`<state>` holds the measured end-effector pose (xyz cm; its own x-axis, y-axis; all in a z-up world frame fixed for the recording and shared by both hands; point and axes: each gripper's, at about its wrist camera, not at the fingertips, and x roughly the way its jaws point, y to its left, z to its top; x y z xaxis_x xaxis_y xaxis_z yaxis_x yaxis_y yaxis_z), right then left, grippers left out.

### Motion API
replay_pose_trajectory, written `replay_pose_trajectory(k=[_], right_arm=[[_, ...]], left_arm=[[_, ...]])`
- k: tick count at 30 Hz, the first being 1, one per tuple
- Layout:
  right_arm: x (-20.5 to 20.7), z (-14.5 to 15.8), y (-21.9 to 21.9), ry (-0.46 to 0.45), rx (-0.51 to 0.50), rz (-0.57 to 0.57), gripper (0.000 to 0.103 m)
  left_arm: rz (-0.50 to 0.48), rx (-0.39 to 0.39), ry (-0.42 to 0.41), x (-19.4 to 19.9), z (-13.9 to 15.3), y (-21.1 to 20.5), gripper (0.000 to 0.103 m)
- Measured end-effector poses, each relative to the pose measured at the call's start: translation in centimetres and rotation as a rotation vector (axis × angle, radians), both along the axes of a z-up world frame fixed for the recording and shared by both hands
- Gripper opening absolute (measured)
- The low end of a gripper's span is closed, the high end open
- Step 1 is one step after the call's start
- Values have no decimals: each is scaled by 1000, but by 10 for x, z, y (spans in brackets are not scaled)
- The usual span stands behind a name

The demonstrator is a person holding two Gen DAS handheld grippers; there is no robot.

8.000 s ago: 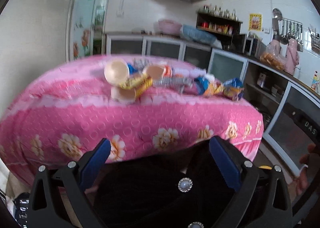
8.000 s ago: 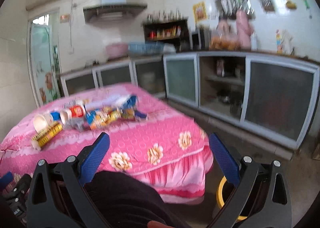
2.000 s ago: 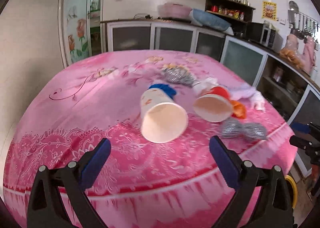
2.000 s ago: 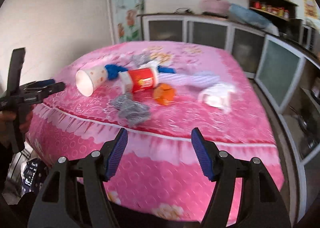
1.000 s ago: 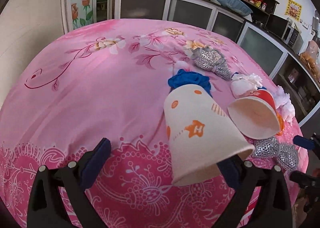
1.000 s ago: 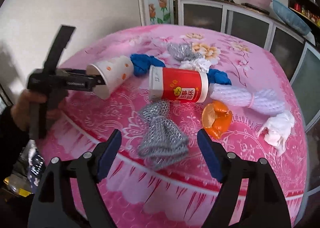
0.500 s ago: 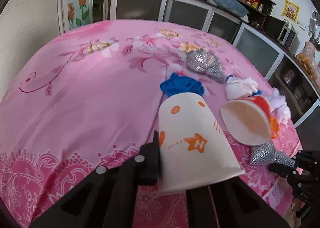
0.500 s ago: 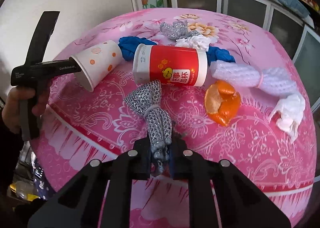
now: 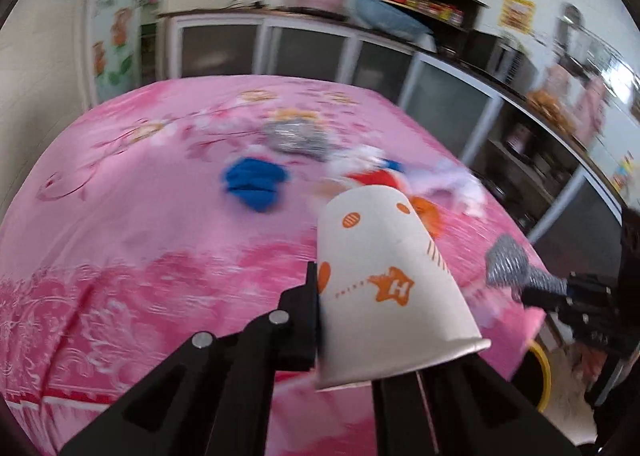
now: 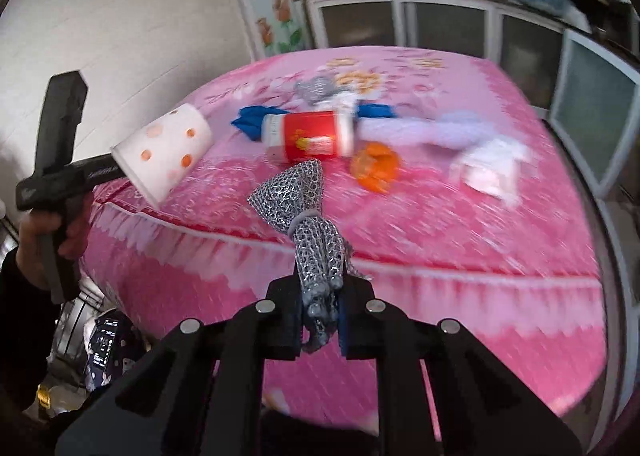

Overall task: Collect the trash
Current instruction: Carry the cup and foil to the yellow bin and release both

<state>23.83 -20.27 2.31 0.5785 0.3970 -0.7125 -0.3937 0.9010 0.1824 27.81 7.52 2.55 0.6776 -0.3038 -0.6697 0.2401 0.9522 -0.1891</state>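
My left gripper [image 9: 320,316] is shut on the rim of a white paper cup [image 9: 384,280] with orange marks, held tilted above the pink table [image 9: 120,256]. The right wrist view shows the same cup [image 10: 164,152] at the left, on the left gripper held by a hand [image 10: 52,232]. My right gripper [image 10: 318,308] is shut on a silver mesh wad [image 10: 300,196], lifted off the cloth; the mesh [image 9: 508,264] also shows at the right of the left wrist view. On the table lie a red cup [image 10: 308,134], blue cloth [image 10: 252,118], orange peel [image 10: 376,166] and white tissue [image 10: 492,168].
A second silver wad [image 10: 316,90] and a white foam net [image 10: 432,130] lie farther back on the table. A yellow-rimmed bin [image 9: 542,376] stands on the floor at the table's right. Kitchen cabinets [image 9: 312,52] line the far wall. Clutter [image 10: 100,340] sits on the floor at the left.
Both grippers went from open to shut: the left on the paper cup, the right on the silver mesh. Both have since lifted their items off the table and drawn back.
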Motion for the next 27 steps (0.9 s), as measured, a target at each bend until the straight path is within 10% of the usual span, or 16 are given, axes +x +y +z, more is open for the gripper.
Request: replay_pose_trajectory(k=[27], right_arm=[[-231,-70,-315,110,-58,-884,13]], left_arm=[[-872,81,75,-114,-56,-423,4]])
